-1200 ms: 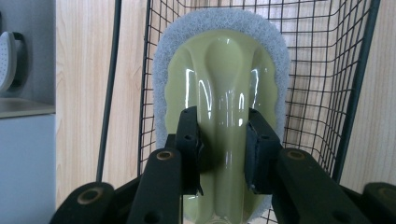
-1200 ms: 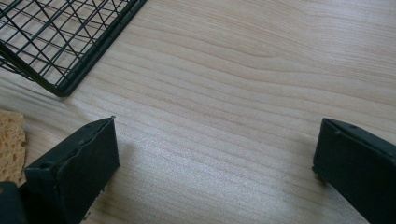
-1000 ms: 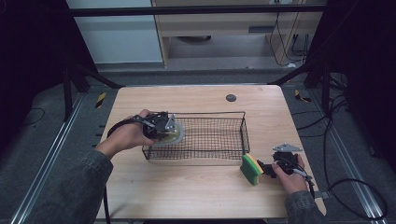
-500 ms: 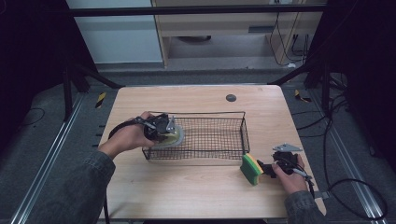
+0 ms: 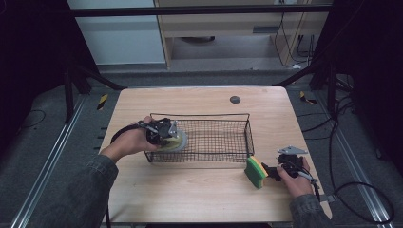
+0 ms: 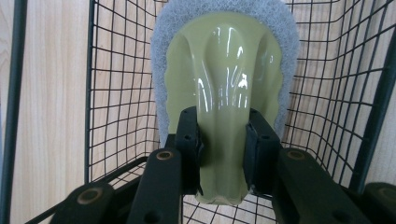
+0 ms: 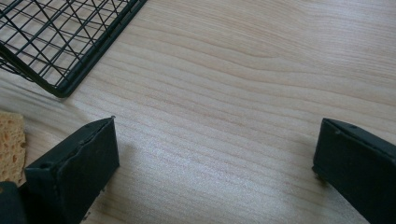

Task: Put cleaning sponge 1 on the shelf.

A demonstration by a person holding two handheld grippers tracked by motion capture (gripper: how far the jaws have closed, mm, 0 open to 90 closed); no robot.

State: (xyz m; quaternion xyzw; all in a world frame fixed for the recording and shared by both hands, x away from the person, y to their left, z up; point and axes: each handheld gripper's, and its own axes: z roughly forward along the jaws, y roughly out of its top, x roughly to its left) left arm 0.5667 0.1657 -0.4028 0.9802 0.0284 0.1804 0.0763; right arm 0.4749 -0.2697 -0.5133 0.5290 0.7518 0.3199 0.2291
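Nothing has shifted since the earlier frame. Scrubber point(image 6: 227, 88), pale green handle on grey pad, sits inside the wire basket point(image 5: 223, 118) at its left end, pinched by my left tongs point(image 6: 223, 151) at the handle's waist for control. Right tongs point(image 7: 215, 158) rest spread on the table point(image 7: 261, 70), sponge point(image 5: 255, 171) just beside.
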